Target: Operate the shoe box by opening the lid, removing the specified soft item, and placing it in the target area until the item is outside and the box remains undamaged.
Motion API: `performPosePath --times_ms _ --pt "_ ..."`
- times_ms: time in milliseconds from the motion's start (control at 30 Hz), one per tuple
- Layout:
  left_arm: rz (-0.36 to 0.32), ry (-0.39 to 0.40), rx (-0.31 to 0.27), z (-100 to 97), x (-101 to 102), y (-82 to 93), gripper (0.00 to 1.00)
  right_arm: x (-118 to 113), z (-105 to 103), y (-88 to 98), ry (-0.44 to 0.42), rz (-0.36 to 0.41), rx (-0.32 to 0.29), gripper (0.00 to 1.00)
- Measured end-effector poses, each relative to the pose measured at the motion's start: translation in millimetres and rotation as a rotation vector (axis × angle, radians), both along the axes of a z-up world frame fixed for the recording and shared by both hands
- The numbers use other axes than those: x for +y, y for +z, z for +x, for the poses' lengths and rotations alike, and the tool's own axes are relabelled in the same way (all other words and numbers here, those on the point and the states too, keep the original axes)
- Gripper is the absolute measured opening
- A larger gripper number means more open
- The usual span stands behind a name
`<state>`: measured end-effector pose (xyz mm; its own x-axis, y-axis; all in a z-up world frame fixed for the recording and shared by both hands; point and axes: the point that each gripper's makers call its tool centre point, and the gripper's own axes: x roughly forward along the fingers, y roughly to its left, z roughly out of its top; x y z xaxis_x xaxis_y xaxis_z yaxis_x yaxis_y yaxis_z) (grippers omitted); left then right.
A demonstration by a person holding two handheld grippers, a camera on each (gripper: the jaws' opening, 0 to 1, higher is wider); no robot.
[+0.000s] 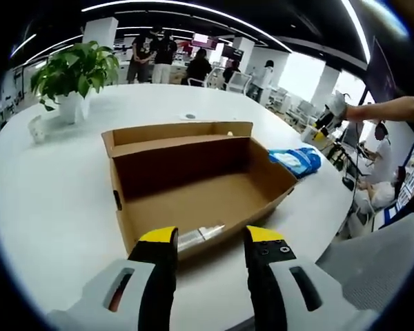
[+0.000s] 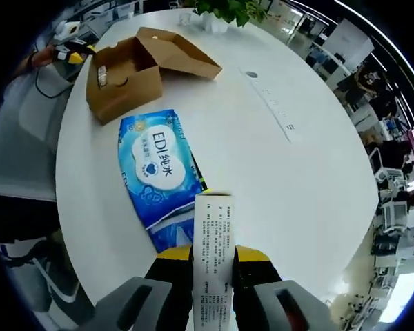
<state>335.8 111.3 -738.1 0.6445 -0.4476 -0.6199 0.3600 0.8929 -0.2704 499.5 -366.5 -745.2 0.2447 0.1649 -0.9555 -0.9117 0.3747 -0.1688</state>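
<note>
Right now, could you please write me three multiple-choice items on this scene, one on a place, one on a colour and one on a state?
1. Where does the blue wipes pack lie?
A. inside the box
B. on the white table beside the box
C. under the plant

2. What colour are the tips of the left gripper?
A. yellow
B. red
C. green

3. How is the cardboard shoe box?
A. taped shut
B. crushed flat
C. open, lid folded back

Answers: 1 B, the pack rests on the tabletop outside the box. 2 A, both jaw tips are yellow. 3 C, its interior shows.
</note>
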Motion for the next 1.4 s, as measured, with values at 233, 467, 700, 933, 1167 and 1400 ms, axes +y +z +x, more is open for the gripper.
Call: performPosePath --times_ms 233,467,700,933,1167,1400 --pt "0.006 0.008 0.005 0.2 3 -1.9 0.39 4 7 -7.9 0.061 -0.05 -0.025 0.17" --pt "0.007 0.012 0.004 1.3 6 -2.6 0.39 6 16 -19.7 0.116 -0.072 -0.034 0.17" --pt "0.011 0.015 0.001 0.8 6 -1.9 0.39 7 23 -36.4 0.175 -0.113 -0.03 0.17" --pt "0.012 0.017 0.007 0.2 6 -3.4 0.39 8 29 -40.9 0.201 -0.127 -0.031 0.17" --pt "0.015 0.017 0.011 -0.3 6 -4.5 0.39 3 34 -49.4 0.24 -0.171 -0.026 0.17" --pt "0.017 0.022 0.011 -0.6 7 -4.2 0.39 6 32 -56.5 0.28 -0.191 -0.015 0.17"
